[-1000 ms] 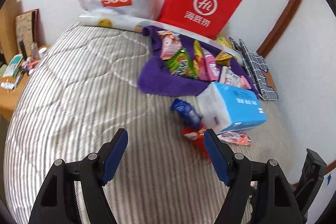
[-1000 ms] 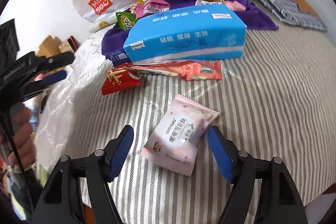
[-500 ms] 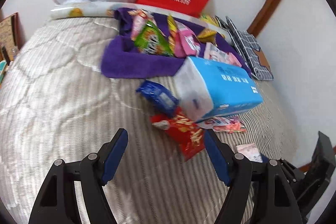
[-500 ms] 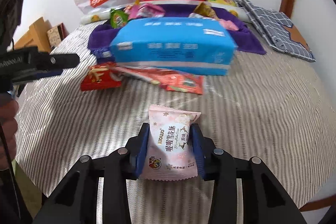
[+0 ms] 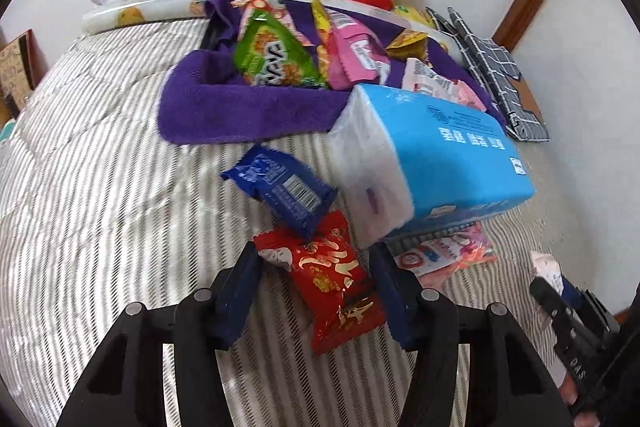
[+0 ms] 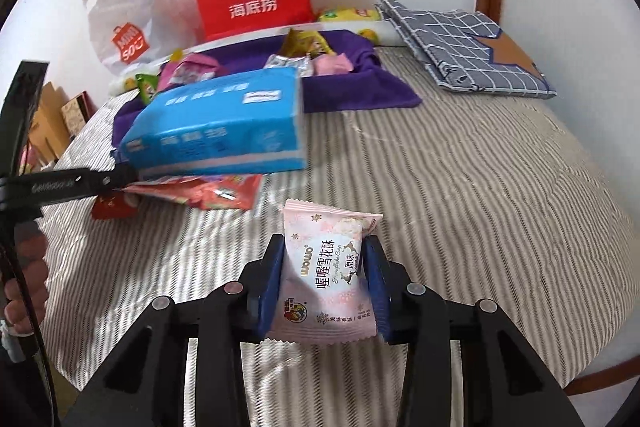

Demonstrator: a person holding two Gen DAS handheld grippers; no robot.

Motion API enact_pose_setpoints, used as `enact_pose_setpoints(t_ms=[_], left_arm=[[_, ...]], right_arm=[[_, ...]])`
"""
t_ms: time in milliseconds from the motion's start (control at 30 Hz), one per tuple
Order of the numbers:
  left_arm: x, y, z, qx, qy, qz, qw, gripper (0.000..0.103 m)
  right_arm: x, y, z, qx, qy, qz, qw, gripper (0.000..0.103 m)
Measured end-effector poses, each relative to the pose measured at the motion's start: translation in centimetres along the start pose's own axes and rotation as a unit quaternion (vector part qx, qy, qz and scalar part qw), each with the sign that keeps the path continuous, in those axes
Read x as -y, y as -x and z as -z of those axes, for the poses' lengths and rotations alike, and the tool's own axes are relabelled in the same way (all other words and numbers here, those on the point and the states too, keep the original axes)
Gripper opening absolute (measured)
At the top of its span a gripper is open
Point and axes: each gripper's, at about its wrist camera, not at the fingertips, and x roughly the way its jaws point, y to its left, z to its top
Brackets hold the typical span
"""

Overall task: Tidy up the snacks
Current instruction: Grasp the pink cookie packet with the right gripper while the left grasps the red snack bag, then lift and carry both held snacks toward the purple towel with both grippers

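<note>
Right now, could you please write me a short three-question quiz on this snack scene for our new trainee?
1. True or false: the right tongs are shut on the pink snack packet.
2. Which wrapper lies between the pads of the left tongs: A) the red candy packet, B) the blue snack packet, C) the green chip bag?
3. Fill in: the blue tissue pack lies partly on a flat red and pink ______.

Key
1. True; both pads press its sides.
2. A; the left tongs have just been closing, and the frame does not show whether the pads press it yet.
3. Snack wrapper.
</note>
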Motion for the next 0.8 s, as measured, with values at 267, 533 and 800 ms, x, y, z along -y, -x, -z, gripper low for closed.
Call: enact_pose_setpoints(t_ms=[267,533,800], left_arm=[[1.6,-0.2,0.8,0.006,-0.046,-0.065,0.9968,0.034],[0.4,0.5,1.8,0.029,-0.057,-0.084,0.9944,0.037],[0.9,0.0,2.0,0.063,-0.058,-0.120,0.9891,0.038]], right_arm=[[1.3,-1.1,-1.6,0.018,0.027,0.015,0.999,0.039],[2.6,-4.0,-4.1,0.015,0.046,0.016,0.999,0.040],[2.4,-5.6,-3.9,-0.017,0.053,-0.011,0.998,0.041]])
